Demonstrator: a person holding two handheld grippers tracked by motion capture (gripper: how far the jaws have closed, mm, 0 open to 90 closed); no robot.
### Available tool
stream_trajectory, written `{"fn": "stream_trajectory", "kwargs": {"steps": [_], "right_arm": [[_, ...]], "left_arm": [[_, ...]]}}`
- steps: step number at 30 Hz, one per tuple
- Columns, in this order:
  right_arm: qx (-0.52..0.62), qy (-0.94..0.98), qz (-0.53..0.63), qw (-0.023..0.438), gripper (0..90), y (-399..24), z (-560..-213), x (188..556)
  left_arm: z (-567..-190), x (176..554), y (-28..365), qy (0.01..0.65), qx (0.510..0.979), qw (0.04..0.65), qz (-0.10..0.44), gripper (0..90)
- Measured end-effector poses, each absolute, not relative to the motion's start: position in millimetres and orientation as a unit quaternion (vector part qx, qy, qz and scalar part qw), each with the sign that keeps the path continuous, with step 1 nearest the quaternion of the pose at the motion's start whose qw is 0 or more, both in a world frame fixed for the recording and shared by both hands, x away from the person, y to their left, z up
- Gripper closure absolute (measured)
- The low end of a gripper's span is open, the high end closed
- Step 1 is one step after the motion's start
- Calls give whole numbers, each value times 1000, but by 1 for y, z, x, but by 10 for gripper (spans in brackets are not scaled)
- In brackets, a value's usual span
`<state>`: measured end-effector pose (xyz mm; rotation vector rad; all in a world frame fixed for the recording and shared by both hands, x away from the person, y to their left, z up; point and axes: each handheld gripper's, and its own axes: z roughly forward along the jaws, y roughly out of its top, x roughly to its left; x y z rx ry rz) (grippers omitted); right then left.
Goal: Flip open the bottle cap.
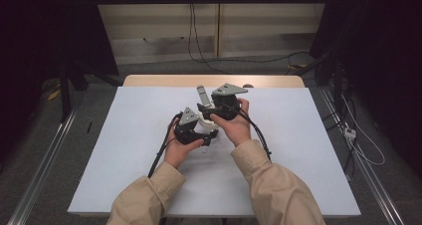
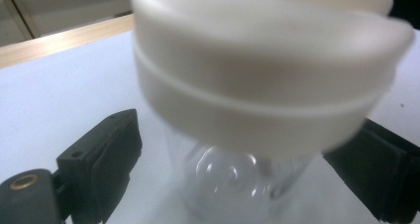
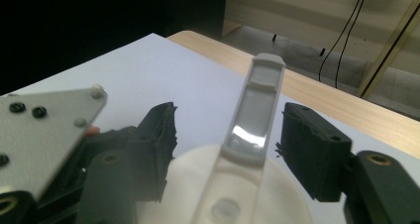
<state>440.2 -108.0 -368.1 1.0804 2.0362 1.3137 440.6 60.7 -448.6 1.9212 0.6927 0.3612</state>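
A clear plastic bottle point(image 2: 233, 182) with a wide white lid point(image 2: 267, 75) stands on the white table sheet point(image 1: 124, 150). A grey flip-up strap point(image 3: 257, 110) rises from the lid point(image 3: 237, 194). My left gripper point(image 2: 233, 169) straddles the clear body below the lid, open, and its left pad point(image 2: 116, 154) stands off the wall. My right gripper point(image 3: 228, 144) comes from above with a jaw on either side of the strap, open, with gaps on both sides. In the high view both grippers point(image 1: 199, 135) point(image 1: 209, 108) crowd around the lid point(image 1: 206, 123) at mid-table, and the strap point(image 1: 202, 94) sticks up behind.
The left gripper's grey three-cornered plate point(image 3: 44, 135) lies close beside the right gripper's left jaw. Black cables point(image 1: 161, 150) trail back along both forearms. A wooden table edge point(image 1: 164, 79) runs along the far side, with floor cables beyond it.
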Motion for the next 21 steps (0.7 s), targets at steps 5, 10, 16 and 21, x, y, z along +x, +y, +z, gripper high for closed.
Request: {"fn": "stream_trajectory", "kwargs": {"steps": [5,10,16,21], "right_arm": [[399,739,489,236,282,-122,-368,427],[401,740,490,226,220,-137,-372,414],[403,742,488,221,175,-157,-378,398],[405,738,493,219,172,-171,-386,384]], "left_arm": [[-443,435,70,291,797,509,148,69],[-443,430,76,298,795,511,135,69],[-438,423,83,294,796,515,121,64],[-434,415,92,289,792,526,116,64]]}}
